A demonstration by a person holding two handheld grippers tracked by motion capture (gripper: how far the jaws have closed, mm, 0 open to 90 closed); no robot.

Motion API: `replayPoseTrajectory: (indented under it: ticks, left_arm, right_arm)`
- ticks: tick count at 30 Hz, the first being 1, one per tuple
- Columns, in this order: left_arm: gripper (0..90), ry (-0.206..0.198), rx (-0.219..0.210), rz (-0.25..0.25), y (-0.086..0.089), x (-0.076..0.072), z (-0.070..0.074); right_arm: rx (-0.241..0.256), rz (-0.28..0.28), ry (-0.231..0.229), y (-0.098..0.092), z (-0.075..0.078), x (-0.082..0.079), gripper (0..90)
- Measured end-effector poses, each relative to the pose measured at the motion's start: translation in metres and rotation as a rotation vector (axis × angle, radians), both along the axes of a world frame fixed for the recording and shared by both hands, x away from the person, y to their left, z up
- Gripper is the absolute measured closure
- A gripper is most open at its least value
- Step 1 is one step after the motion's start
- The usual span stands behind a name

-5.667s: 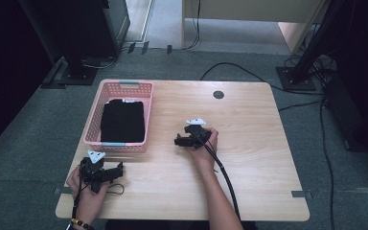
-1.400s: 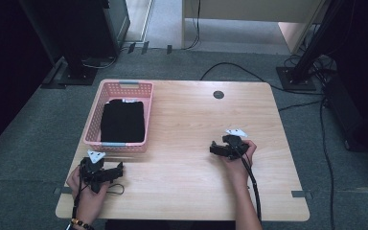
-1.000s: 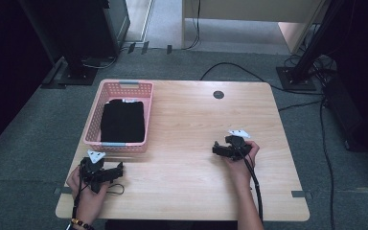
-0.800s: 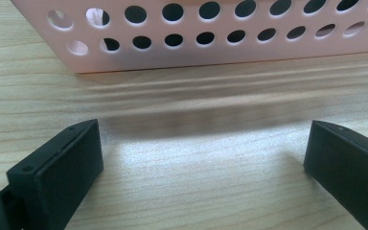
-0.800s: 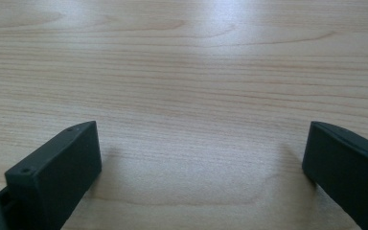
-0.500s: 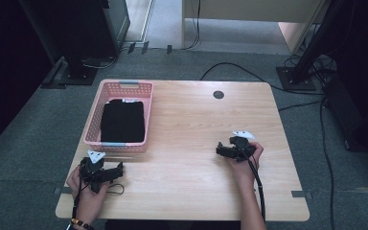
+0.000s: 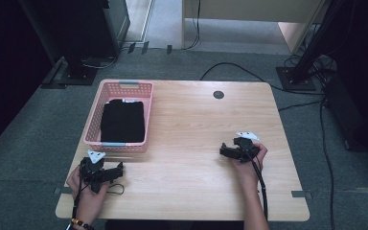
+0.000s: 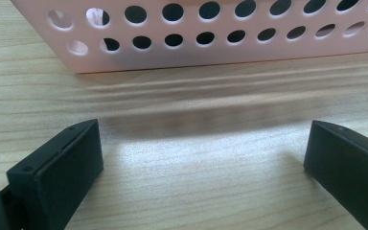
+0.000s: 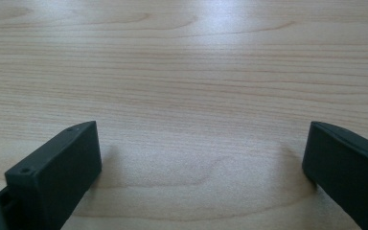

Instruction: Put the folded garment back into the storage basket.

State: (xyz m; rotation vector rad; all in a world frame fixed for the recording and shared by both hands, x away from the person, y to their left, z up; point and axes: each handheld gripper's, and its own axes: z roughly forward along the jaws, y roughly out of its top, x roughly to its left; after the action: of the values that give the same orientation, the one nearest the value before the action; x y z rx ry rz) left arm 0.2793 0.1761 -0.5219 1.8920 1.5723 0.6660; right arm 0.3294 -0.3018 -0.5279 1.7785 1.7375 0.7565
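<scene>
Basket (image 7: 95, 125) of pink plastic, holding a folded black cloth (image 7: 122, 121), lies just ahead of the left gripper (image 7: 119, 168), long axis running away from the person. Both grippers rest on the table (image 7: 196, 120) with jaws spread and empty; the right gripper (image 7: 223, 151) sits well apart, so the left is nearer.

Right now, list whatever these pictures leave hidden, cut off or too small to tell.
- Black item in the pink basket, high view: too small to identify, its underside hidden.
- Basket interior, left gripper view: the holed wall blocks it, and the top edge cuts off the rim.
- Person, high view: cut off above the forearms by the bottom edge.
- Dark round spot on the table: too small to identify.
</scene>
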Motion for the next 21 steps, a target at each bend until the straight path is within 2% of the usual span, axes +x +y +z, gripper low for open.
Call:
replayPoseTrajectory:
  ticks: [21]
  left_arm:
    - [0.0,0.0,0.0,0.0,0.0,0.0,0.0]
  right_arm:
    - [0.0,-0.023,-0.001,-0.016,0.0,-0.006,0.0]
